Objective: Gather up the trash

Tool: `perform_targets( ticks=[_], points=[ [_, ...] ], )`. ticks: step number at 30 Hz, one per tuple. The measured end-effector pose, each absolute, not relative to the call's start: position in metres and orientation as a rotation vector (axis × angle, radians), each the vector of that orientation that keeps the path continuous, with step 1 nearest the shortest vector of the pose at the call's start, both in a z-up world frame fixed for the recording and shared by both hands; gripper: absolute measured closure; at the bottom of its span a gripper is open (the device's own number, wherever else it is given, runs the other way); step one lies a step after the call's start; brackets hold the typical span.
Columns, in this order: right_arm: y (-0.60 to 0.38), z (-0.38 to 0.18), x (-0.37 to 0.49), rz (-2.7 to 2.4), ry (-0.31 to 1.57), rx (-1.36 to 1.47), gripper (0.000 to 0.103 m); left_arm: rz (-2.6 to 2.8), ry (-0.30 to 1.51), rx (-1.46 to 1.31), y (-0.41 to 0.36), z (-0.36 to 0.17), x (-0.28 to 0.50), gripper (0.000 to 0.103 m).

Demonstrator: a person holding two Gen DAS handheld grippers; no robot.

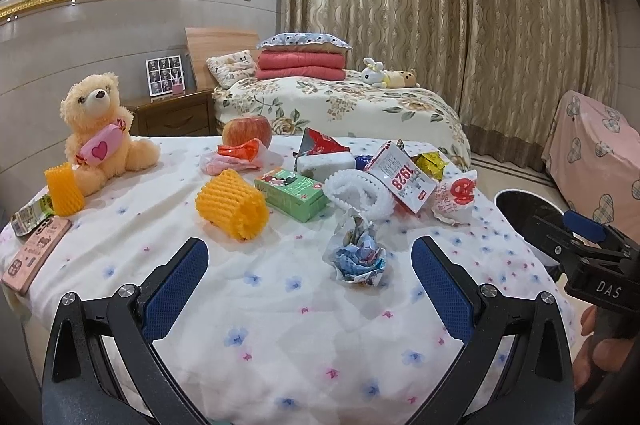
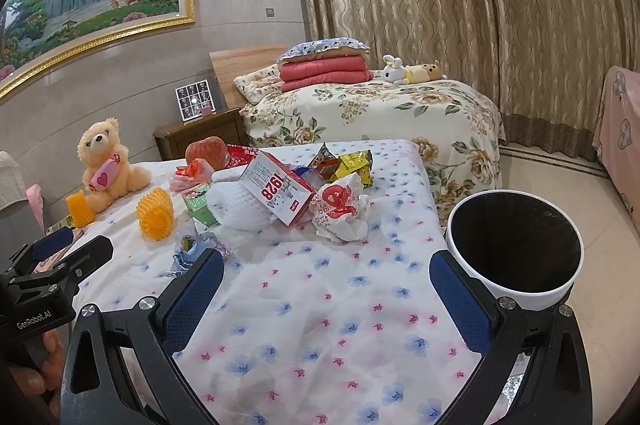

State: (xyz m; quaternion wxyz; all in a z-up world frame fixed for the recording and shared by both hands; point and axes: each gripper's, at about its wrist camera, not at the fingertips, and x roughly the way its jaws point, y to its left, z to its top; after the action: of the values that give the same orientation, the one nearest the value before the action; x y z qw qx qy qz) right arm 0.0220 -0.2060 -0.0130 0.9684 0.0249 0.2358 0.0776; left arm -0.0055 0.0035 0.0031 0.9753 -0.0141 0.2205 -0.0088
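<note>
Lying lengthwise toward the bin point(image 2: 514, 299), 1928 box point(image 2: 280, 191); both grippers point(image 1: 308, 265) point(image 2: 326, 279) spread, empty

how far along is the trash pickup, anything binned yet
Nothing looks done: the bin beside the bed shows only a dark inside, contents unclear. Nothing is in hand; the left gripper and right gripper are both open and empty. Left to do: the crumpled blue wrapper, white foam net, 1928 box, red-printed paper and yellow foam sleeve all lie on the bedspread.
</note>
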Motion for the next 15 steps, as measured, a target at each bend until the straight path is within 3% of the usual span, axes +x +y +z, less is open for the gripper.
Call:
perform_targets(
  ticks=[15],
  points=[
    [-0.219, -0.028, 0.055, 0.178, 0.584, 0.105, 0.000, -0.041, 0.534, -0.043, 0.002, -0.014, 0.015, 0.000]
  ],
)
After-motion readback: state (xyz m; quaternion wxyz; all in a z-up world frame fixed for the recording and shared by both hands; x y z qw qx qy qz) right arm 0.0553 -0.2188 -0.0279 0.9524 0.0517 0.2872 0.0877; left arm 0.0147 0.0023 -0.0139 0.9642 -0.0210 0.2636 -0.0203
